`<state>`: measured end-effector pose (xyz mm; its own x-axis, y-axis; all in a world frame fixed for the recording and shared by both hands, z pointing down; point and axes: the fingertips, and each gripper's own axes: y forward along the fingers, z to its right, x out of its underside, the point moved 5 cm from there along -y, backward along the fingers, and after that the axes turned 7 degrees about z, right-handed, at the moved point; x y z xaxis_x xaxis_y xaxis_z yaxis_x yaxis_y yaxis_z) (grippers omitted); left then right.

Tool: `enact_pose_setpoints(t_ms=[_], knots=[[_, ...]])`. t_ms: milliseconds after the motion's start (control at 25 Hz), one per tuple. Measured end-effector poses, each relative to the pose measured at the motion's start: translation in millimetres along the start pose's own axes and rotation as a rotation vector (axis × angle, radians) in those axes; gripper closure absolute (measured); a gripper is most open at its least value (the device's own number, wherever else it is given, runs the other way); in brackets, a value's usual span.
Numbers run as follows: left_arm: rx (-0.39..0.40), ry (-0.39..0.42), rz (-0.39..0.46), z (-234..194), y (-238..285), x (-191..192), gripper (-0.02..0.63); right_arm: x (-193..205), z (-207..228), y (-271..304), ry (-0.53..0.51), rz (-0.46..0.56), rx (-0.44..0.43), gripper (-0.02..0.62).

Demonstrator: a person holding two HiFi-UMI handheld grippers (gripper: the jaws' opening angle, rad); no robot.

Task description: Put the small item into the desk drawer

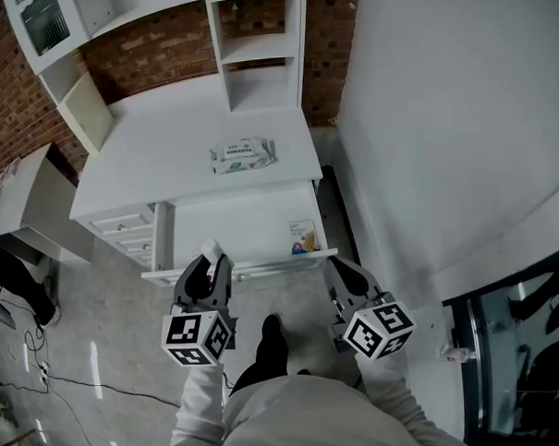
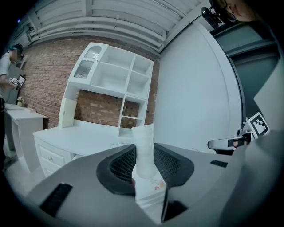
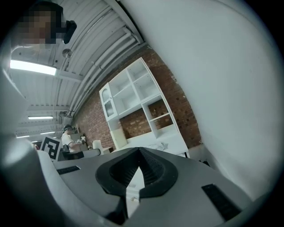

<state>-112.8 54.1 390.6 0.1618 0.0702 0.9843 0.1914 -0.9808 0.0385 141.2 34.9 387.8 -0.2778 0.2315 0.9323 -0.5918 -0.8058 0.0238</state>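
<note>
The left gripper (image 2: 144, 150) is clamped on the small item (image 2: 143, 137) — dark, ribbed, rubbery-looking pads press its two sides, w/ the smooth pale-grey jaw bodies fanning out below. The item is a slim white packet, soft and crinkly, w/ a bit of orange-pink print near its lower end. Its long axis runs along the jaws, and its top end sticks out past the tips.

In the head view the left gripper (image 1: 210, 264) is held forward and low on an arm in a light sleeve (image 1: 199, 397), jaws pointing away from the body toward the drawer (image 1: 233, 219). The small item (image 1: 211, 249) pokes out ahead of it, free end over the left part of the drawer's front edge, not yet inside.

Right gripper (image 3: 139, 150): jaws together at the tips, nothing btwn them, only a narrow wedge-shaped gap lower down. In the head view the right gripper (image 1: 337, 268) hangs just off the drawer's front right corner, also pointing forward.

The drawer is pulled open — white, boxy, flat-bottomed. A small printed packet (image 1: 303, 237) lies in its front right corner. Behind it, on the white surface (image 1: 165, 148), a wipes pack (image 1: 242, 155) lies flat, well apart from both grippers. A white shelf unit (image 1: 254, 52) stands at the back against a red brick wall (image 1: 152, 52).
</note>
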Motion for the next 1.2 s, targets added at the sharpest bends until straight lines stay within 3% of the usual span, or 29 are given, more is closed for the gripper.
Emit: enact_pose_setpoints(t_ms=[560,1200], knots=[[0.1,0.003,-0.018,-72.6,119.5,-14.4,0.472,-8.1,12.0,128.1,-0.006,-0.012,0.037,0.568],[0.167,-0.013,-0.035,-95.5,163.8,-13.2,0.472,-15.2,25.4,168.6,-0.025,0.002,0.102,0.568]])
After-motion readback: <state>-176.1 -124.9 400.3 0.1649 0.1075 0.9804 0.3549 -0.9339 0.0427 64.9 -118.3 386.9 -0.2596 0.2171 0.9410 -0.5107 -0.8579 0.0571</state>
